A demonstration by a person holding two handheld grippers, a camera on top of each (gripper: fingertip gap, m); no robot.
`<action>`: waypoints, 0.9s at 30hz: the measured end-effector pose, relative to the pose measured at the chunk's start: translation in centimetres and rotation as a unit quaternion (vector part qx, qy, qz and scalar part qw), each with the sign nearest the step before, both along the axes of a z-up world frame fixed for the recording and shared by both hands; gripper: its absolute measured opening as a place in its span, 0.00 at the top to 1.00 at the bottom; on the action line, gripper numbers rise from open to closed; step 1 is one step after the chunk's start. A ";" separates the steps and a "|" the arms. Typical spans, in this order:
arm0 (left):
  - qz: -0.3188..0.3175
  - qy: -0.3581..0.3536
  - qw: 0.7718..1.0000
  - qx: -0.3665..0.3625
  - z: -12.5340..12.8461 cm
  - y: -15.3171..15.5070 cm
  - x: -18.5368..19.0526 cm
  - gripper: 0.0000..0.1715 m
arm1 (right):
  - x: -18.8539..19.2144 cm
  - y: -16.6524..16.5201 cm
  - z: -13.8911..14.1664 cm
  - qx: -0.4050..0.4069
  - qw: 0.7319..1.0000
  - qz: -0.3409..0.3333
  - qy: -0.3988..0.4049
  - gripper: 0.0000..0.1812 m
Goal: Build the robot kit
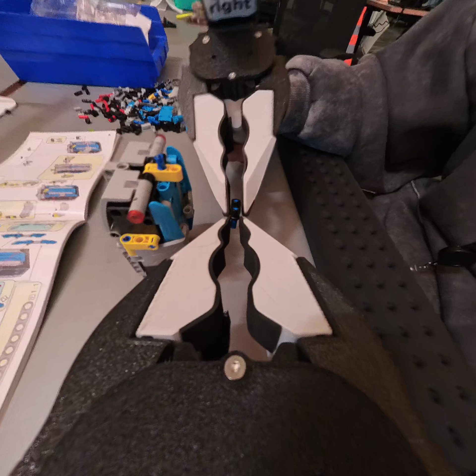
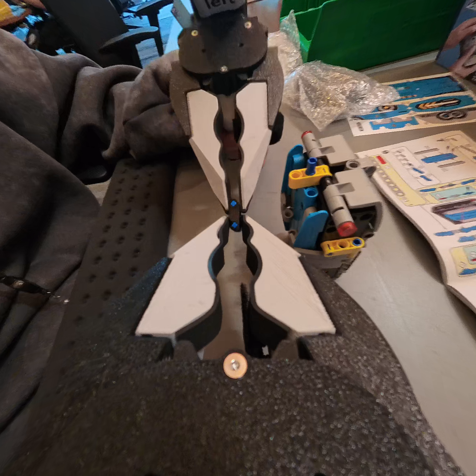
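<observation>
My left gripper (image 1: 233, 219) and my right gripper (image 2: 234, 222) meet tip to tip above the table. Between them sits a small black piece with blue pins (image 1: 235, 210), also in the right wrist view (image 2: 234, 213). Both pairs of white fingers are closed on it, one from each end. The right gripper (image 1: 234, 206) faces me in the left wrist view, and the left gripper (image 2: 234, 207) faces me in the right wrist view. A partly built grey, blue and yellow model (image 1: 152, 201) lies on the table beside the tips, also in the right wrist view (image 2: 332, 201).
An open instruction booklet (image 1: 38, 206) (image 2: 438, 193) lies beyond the model. A pile of loose pieces (image 1: 134, 108) sits before a blue bin (image 1: 82, 46). A green bin (image 2: 373, 31) and bubble wrap (image 2: 327, 95) stand at the back. A black perforated board (image 1: 360, 244) and a grey sleeve (image 1: 347, 103) flank the grippers. Both grippers' tips are close together, under 4 cm apart.
</observation>
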State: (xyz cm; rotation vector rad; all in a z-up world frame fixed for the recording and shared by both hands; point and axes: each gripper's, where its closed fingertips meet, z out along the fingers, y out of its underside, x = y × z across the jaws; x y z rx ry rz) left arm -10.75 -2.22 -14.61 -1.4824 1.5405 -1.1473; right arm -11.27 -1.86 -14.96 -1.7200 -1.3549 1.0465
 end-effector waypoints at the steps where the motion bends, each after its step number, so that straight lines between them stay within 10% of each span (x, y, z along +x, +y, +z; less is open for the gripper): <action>1: 0.004 0.004 1.000 -0.011 -0.2 0.3 -0.1 0.97 | 0.2 0.1 0.1 0.017 1.000 -0.004 -0.001 0.94; 15: 0.016 0.009 1.000 -0.011 -0.7 0.6 0.2 0.97 | 0.6 0.8 -0.2 0.097 0.993 -0.025 -0.068 0.97; 21: 0.014 -0.002 1.000 -0.022 1.7 1.5 -2.9 0.81 | 1.5 2.2 1.7 0.141 0.985 -0.063 -0.075 0.97; 27: 0.095 0.005 0.995 0.014 -1.0 5.7 -1.9 0.48 | 0.7 3.2 1.4 0.241 0.946 -0.064 -0.207 0.97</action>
